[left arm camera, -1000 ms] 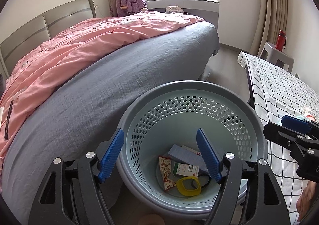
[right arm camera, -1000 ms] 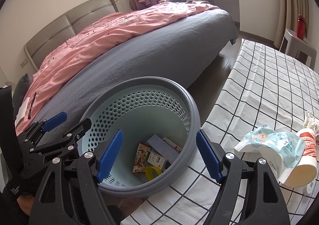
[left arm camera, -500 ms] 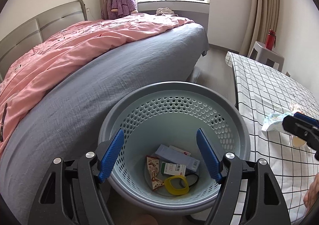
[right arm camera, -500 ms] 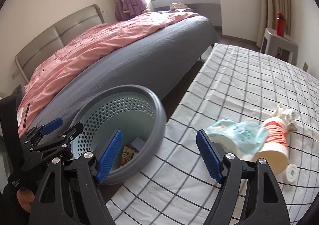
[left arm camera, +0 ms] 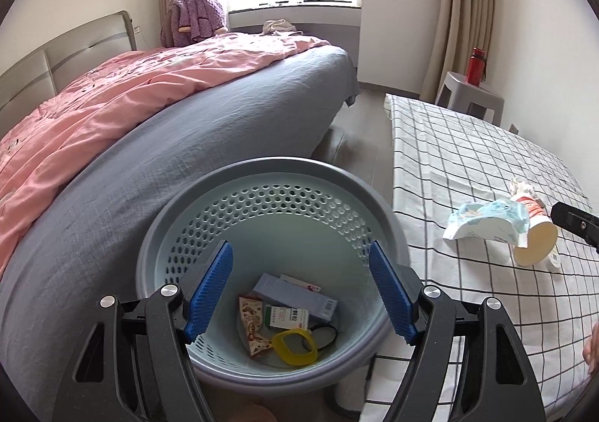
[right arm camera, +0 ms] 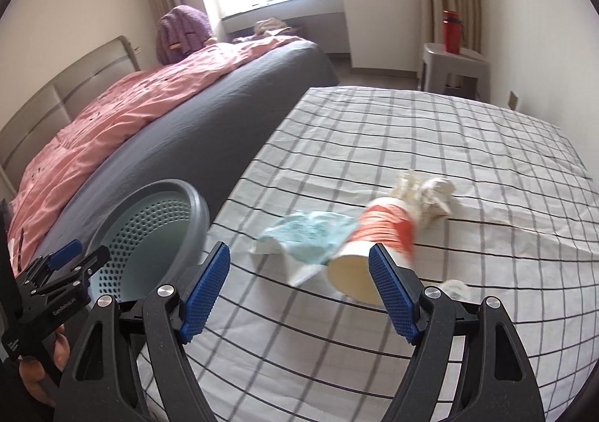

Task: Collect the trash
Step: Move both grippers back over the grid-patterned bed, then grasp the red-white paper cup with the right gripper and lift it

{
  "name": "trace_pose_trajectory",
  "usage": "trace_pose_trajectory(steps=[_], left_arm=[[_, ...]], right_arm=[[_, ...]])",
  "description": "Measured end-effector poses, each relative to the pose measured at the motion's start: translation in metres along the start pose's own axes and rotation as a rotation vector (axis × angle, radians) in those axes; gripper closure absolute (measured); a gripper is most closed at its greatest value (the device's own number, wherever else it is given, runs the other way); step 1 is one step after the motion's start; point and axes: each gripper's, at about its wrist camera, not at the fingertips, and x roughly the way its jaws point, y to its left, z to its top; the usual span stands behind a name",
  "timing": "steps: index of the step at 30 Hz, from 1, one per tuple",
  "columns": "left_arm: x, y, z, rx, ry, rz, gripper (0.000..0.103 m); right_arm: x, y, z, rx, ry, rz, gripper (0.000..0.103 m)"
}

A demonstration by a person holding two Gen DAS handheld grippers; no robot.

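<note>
Tilting down, right hand-held gripper gaping over cup

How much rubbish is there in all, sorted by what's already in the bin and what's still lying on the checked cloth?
In the basket: 5 (snack wrapper, small white box, long blue-grey box, yellow ring, black loop)
On the checked cloth: 4 (blue-white packet, paper cup, crumpled tissue, small white cap)
Total: 9

Right tool wide open above checked tabletop, tipped paper cup touching blue wrapper, crumpled tissue behind, perforated basket left.
</note>
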Motion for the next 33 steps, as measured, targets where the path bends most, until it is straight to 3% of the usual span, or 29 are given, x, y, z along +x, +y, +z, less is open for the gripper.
trace_pose_trajectory(steps=[7,11,33], left_arm=[[-0.002,-0.023,-0.002,0.034,-0.003,-0.036,0.031],[-0.003,-0.033,-0.004,0.047,-0.002,-0.054,0.031],[-0.001,-0.047,-0.006,0.077,0.013,-0.094,0.031]], right_arm=[[-0.001,-0.042,-0.004,0.074,0.019,-0.087,0.028],[0.007,-0.055,-0.003,0.107,0.045,-0.094,0.028],[0.062,-0.061,0.010,0.157,0.175,-0.096,0.028]])
